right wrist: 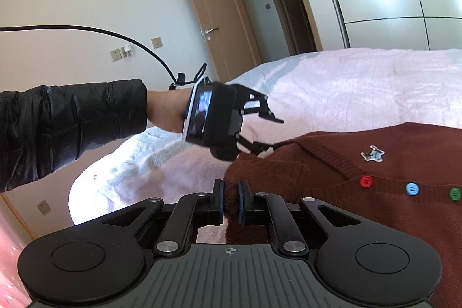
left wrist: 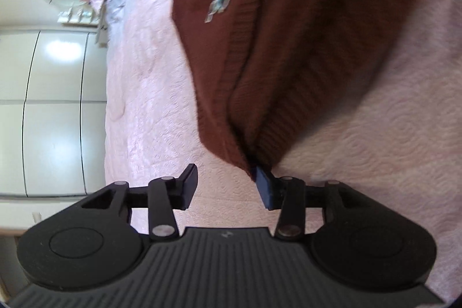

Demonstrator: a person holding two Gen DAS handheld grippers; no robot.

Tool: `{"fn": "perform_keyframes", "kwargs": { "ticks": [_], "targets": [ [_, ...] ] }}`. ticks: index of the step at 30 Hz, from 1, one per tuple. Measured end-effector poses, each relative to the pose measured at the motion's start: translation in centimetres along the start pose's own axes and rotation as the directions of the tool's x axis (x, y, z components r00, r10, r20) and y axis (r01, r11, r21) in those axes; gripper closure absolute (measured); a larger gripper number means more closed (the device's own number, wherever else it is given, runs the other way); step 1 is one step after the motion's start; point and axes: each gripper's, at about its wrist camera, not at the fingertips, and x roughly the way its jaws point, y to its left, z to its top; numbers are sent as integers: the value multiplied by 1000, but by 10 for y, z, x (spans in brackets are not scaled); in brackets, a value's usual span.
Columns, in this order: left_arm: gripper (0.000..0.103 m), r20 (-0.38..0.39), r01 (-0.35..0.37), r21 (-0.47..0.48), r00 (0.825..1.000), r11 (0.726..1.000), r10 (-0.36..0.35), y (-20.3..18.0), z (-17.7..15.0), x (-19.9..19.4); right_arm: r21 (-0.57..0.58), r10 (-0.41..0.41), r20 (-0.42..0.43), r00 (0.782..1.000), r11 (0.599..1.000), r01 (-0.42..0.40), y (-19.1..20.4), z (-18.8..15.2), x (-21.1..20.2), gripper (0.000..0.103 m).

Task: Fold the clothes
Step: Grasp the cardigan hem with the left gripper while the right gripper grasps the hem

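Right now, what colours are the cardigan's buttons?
Red, blue and green, clearest in the right wrist view.

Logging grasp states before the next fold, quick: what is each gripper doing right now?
Left gripper: open, one finger touching the brown knitted cardigan, nothing clamped.
Right gripper: shut on the cardigan's edge.

No legible text, brand, label or number in either view. The small patch (right wrist: 372,153) on the brown cardigan (right wrist: 361,221) carries a picture only.
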Motion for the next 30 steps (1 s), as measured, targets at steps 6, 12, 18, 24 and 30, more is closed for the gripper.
{"fn": "perform_keyframes", "kwargs": {
  "ticks": [6, 12, 18, 24, 30],
  "targets": [
    [57, 25, -8, -21, 1000, 1000, 9, -3, 0, 13, 19, -22, 7, 1000, 1000, 22, -12, 3, -4, 95],
    [57, 54, -15, -54, 998, 998, 18, -5, 0, 27, 17, -1, 19, 1000, 1000, 1, -6, 8, 7, 95],
    [85, 94, -12, -217, 995, 976, 33, 9, -4, 35, -15, -11, 3, 1000, 1000, 11, 1, 14, 19, 95],
    [98, 94, -52, -306, 992, 951, 85, 21, -9, 17, -35, 20, -16, 1000, 999, -20, 8, 11, 38, 95],
    [98, 96, -123, -270, 983, 955, 154, 64, 28, -3, -12, 15, 58, 998, 1000, -14, 2, 15, 17, 95]
  ]
}}
